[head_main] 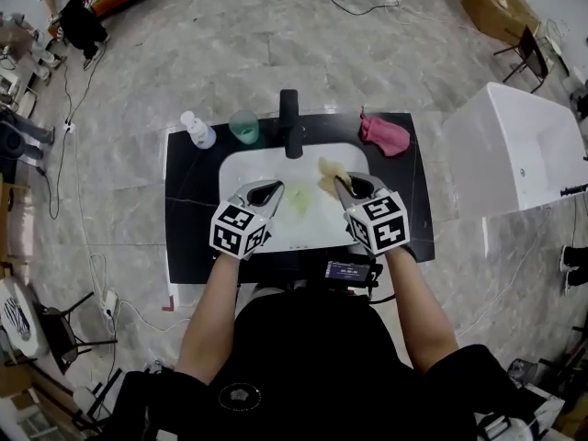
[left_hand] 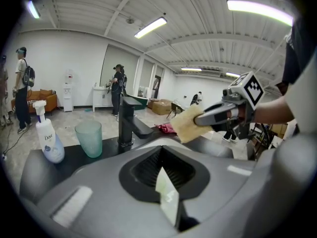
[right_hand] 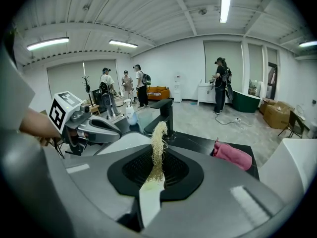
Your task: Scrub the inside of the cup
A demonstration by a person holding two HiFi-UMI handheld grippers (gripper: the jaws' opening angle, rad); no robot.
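1. Holding the yellow scrub pad (head_main: 331, 175) in my right gripper (head_main: 344, 187), I have those jaws pinched narrow on its lower edge. The rest of the pad stands free above the tips, which I take to be so the loose end can reach into a vessel.
2. My left gripper (head_main: 267, 192) has its jaws drawn almost together, with only a thin pale slit between them and nothing I can name inside. It sits at centre frame in the head view, level with the right one, probably ready to take the cup.
3. The cup (head_main: 243, 127) is not in either grip. It stands upright on the black counter (head_main: 188, 209) in the upper middle of the head view, just left of the black faucet (head_main: 291, 122) and right of the soap bottle (head_main: 197, 130).
4. Both grippers hover over the white sink (head_main: 243, 168), likely so that drips and suds fall into the basin.
5. The pad looks fibrous and stringy edge-on, thin and floppy. The cup is translucent green, a smooth tapered tumbler that seems light and easy to tip.
6. A crumpled pink cloth (head_main: 384, 134) lies soft on the counter at the upper right. A faint greenish patch (head_main: 296, 200) marks the basin floor, and I cannot say what it is.
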